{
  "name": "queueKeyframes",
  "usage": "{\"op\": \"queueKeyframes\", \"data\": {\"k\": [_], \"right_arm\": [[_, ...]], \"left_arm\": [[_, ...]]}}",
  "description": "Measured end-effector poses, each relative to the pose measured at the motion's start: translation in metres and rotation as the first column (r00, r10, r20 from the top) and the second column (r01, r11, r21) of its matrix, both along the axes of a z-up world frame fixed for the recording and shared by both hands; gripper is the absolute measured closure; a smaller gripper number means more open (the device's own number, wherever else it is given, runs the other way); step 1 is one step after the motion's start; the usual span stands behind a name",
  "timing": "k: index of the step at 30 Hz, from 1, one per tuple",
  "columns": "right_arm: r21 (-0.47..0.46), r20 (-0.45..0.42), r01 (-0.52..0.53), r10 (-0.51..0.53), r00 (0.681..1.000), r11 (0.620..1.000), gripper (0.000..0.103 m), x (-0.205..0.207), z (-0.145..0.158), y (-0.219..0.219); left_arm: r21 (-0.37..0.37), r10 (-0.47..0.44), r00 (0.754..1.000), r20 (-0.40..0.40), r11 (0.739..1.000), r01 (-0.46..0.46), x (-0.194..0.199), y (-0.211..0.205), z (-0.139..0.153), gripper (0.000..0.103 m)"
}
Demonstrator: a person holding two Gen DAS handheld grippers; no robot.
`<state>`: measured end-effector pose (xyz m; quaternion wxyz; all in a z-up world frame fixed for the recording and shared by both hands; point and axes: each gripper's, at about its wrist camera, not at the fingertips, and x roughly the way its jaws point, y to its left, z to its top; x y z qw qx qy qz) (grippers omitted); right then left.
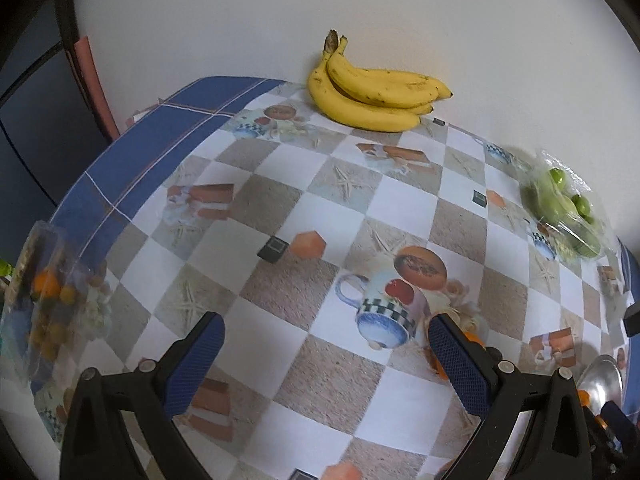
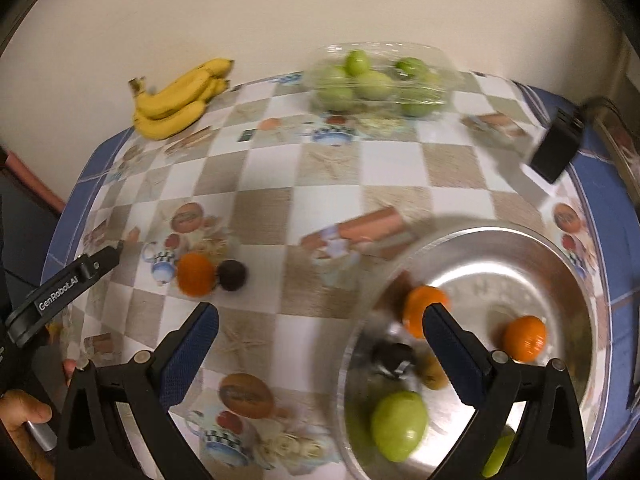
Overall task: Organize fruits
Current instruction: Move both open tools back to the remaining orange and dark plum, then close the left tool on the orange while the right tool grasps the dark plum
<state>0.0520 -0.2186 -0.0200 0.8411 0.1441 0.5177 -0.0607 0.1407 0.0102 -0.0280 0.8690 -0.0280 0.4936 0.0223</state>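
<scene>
Left gripper (image 1: pixel 326 344) has its jaws spread wide, nothing between the blue pads, poised above the checked tablecloth (image 1: pixel 280 200). Right gripper (image 2: pixel 320 334) is likewise spread wide and empty, hanging over the near-left rim of the metal bowl (image 2: pixel 560 256). Bowl contents, right wrist view: two oranges, one (image 2: pixel 416 308) partly behind the right finger and one (image 2: pixel 525 338) toward the right side; a green fruit (image 2: pixel 398 424) at the near side; a dark round fruit (image 2: pixel 390 356) and a brownish one just beside it, both blurred. A second green fruit shows at the bowl's lower edge, mostly hidden by the gripper body. On the cloth to the left of the bowl, well apart from it, an orange (image 2: pixel 196 274) and a dark fruit (image 2: pixel 232 275) lie touching each other. The banana bunch (image 1: pixel 372 96) lies at the far edge of the table against the wall. A clear plastic tray of green fruits (image 2: pixel 380 80) sits at the far edge, to the right of the bananas. A clear bag of small orange fruits (image 1: pixel 48 300) lies at the table's left edge, blurred. A black adapter (image 2: pixel 556 148) lies on the cloth at the right. A hand (image 2: pixel 22 420) grips the left tool's handle at the lower left of the right wrist view.
</scene>
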Motion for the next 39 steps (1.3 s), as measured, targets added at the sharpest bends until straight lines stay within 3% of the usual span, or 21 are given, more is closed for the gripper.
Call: {"op": "queueKeyframes", "data": {"k": [18,22,26,36,39], "right_arm": [[0.044,-0.024,-0.049,0.050,0.998,0.998,0.001,0.032,-0.018,0.032],[0.035,-0.024,-0.052,0.053,0.998,0.998,0.002,0.038,-0.020,0.033],[0.033,-0.026,-0.061,0.062,0.998,0.998,0.023,0.044,-0.027,0.036],[0.130,-0.024,-0.066,0.070,0.997,0.989,0.048,0.054,-0.041,0.037],[0.149,-0.030,-0.072,0.077,0.997,0.986,0.052,0.057,-0.046,0.038]], "left_arm": [[-0.083,-0.029,0.999,-0.031,0.996,0.026,0.015,0.000,-0.010,0.000],[-0.142,-0.035,0.997,-0.064,0.989,0.026,0.019,-0.002,-0.016,0.000],[-0.197,-0.045,0.995,-0.089,0.980,0.027,0.020,-0.006,-0.022,0.002],[-0.372,-0.110,0.980,-0.164,0.927,0.042,0.023,-0.025,-0.041,0.024],[-0.388,-0.123,0.977,-0.174,0.920,0.046,0.024,-0.030,-0.045,0.027]]}}
